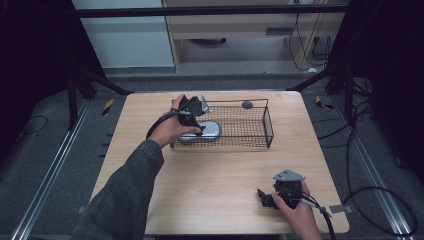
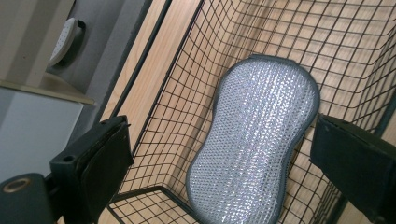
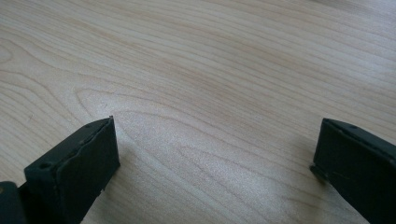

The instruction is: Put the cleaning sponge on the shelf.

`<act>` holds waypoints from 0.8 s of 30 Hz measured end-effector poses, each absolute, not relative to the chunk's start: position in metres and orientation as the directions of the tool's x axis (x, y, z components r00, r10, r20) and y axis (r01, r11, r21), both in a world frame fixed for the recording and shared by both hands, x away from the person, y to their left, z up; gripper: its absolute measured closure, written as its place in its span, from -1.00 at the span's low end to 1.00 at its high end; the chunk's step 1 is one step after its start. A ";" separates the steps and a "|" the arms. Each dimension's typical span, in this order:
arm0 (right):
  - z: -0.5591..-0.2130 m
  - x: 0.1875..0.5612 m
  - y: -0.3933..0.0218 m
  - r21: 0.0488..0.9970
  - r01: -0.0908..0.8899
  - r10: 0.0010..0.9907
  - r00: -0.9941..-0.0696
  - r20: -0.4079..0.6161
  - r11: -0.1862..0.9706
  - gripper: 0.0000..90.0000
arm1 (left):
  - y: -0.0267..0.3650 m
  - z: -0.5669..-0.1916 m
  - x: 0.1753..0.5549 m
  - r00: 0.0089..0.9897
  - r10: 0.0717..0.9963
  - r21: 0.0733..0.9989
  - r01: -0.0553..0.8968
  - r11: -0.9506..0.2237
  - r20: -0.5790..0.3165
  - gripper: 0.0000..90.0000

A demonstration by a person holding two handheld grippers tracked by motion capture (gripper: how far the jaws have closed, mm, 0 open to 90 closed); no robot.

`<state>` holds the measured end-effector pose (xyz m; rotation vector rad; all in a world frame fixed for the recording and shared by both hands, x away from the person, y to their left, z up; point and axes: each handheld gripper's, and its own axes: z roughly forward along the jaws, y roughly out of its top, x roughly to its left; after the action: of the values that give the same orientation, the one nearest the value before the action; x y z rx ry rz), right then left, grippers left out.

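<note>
**Tongs spread over sponge in basket**

Left tongs (image 1: 200,120) wide open, holding nothing, poised over silver sponge (image 2: 254,140) lying flat at left end of wire basket (image 1: 250,127). Right tongs (image 1: 266,198) gaping too, empty, low over bare desk (image 3: 210,70), well apart from basket.

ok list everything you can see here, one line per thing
table: 1, light wood, centre of the high view
wire basket: 1, black, far half of the table
scrubbing pad: 1, silver with grey edge, lying in the left end of the basket
small round thing: 1, dark grey, at the basket's far rim, too small to identify
left gripper: 1, black, over the basket, jaws open either side of the pad
right gripper: 1, black, low over the table's near right, jaws open with nothing between them
sleeve: 1, dark grey, left forearm
</note>
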<state>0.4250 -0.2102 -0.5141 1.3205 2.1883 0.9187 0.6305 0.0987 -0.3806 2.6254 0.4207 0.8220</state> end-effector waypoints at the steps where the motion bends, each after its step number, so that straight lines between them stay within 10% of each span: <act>1: -0.514 0.425 -0.210 0.721 0.609 0.888 -0.459 -0.018 0.330 -0.99 | 0.098 -0.380 0.630 0.786 0.380 0.422 0.168 -0.891 0.488 -0.89; 24: -0.514 0.425 -0.210 0.722 0.607 0.887 -0.461 -0.021 0.333 -0.99 | 0.092 -0.374 0.607 0.791 0.404 0.476 0.165 -0.864 0.460 -0.92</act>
<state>0.4251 -0.2104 -0.5142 1.3160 2.1899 0.9173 0.6069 0.0916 -0.3736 2.5648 0.4287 0.7900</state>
